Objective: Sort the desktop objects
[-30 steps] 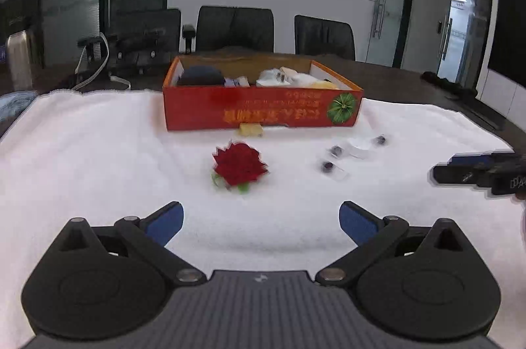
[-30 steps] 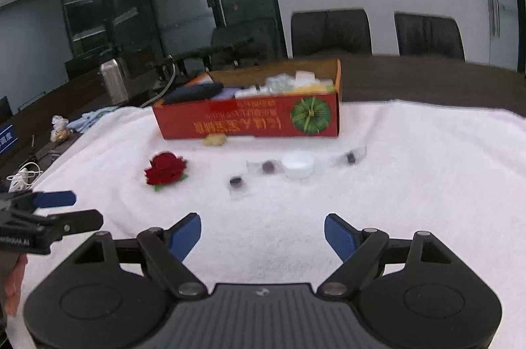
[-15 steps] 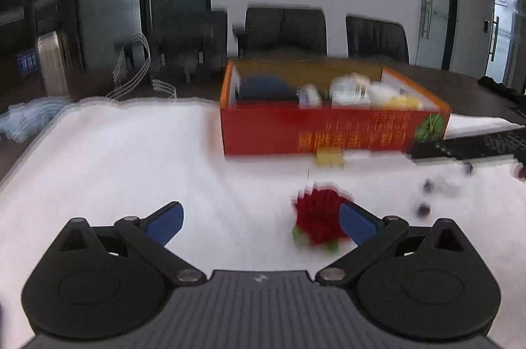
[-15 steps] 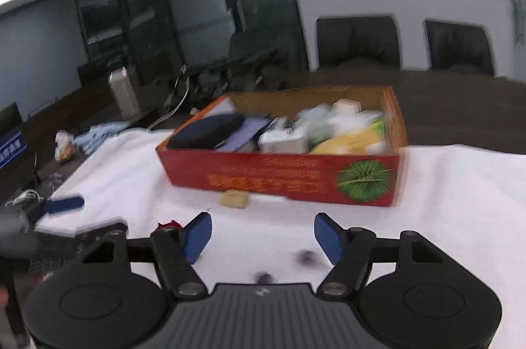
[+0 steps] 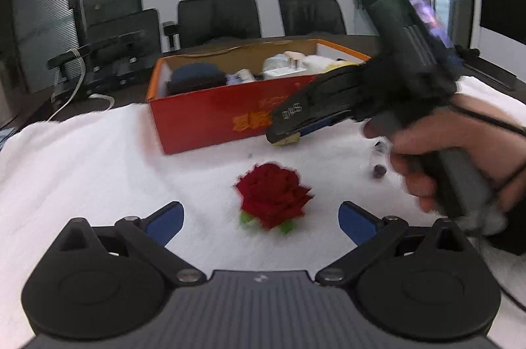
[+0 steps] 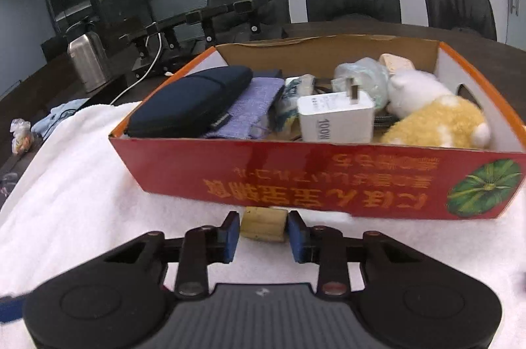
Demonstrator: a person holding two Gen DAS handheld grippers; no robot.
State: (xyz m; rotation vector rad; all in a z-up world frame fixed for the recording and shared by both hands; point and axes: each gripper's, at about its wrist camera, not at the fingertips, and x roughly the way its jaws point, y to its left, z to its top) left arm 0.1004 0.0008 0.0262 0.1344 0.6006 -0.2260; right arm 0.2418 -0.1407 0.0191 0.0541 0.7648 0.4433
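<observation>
Blue pads of the right gripper (image 6: 263, 234) flank a small tan block (image 6: 263, 224); jaws have just been closing, narrow now. Left pad looks to touch the block's end, right pad touching or a hair off; cannot tell whether the squeeze is firm yet. Block lies on the white towel (image 6: 82, 184), just in front of the long near wall of the red box (image 6: 328, 178). Approach comes low and along the towel, likely because the box wall leaves no room to come at it from behind.

Left wrist view: same gripper seen side-on, a hand (image 5: 440, 158) round its handle, nose down on the block (image 5: 287, 141) at the foot of the box (image 5: 210, 125).

Left gripper (image 5: 261, 222) stands wide, nothing between the pads. Red fabric rose (image 5: 271, 199) sits on the towel just ahead of its open jaws, untouched; probably lined up as the next pick.

Small dark beads in clear wrap (image 5: 378, 170) lie on the towel near the hand, partly hidden.

Box already holds a dark pouch (image 6: 190, 102), purple cloth (image 6: 250, 109), white charger (image 6: 335, 119) and a white-and-yellow plush (image 6: 434, 119). Judgement: sorting well along; block, rose and beads remain outside.
</observation>
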